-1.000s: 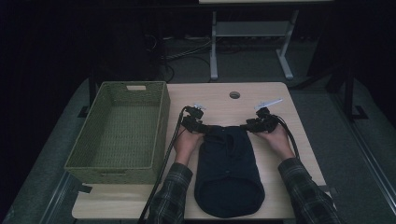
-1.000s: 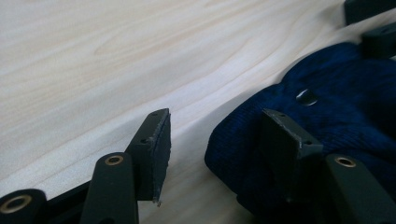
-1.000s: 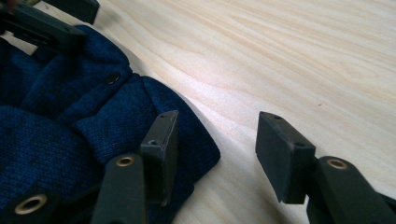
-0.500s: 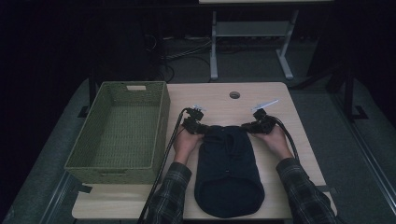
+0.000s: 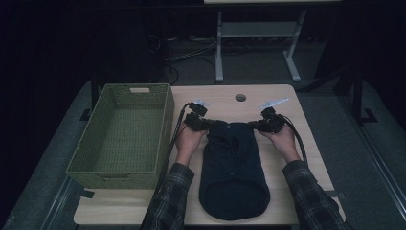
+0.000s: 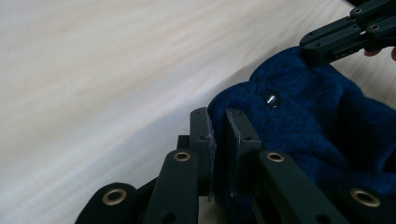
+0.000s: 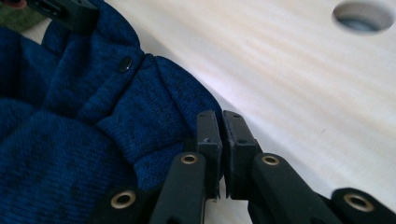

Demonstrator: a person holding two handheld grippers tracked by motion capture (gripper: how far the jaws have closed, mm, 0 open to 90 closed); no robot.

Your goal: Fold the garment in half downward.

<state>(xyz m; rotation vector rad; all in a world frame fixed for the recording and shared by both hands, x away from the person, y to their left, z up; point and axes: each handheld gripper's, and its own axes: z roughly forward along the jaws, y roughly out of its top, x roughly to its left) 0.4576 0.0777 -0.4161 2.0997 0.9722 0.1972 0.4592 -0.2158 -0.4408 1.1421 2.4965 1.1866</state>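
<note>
A dark blue knit garment (image 5: 232, 167) lies lengthwise on the wooden table (image 5: 292, 191), its far end between my hands. My left gripper (image 5: 207, 125) is shut on the garment's far left corner, its jaws having just been closing; in the left gripper view the jaws (image 6: 217, 119) pinch the knit edge (image 6: 317, 121) near a snap button (image 6: 272, 98). My right gripper (image 5: 253, 125) has also just been closing and is shut on the far right corner; its jaws (image 7: 220, 121) nip the fabric's edge (image 7: 70, 116). Each gripper view catches the other gripper's tip at the fabric's far side.
A green woven basket (image 5: 115, 179) stands along the table's left side, close to my left forearm. A round cable hole (image 5: 241, 97) sits near the far edge, also seen as the hole (image 7: 363, 16) in the right gripper view. Cables trail from both grippers toward me.
Both pairs of jaws have closed onto the garment's far corners. The left gripper has lifted a little; the right hand has stayed nearly in place.
</note>
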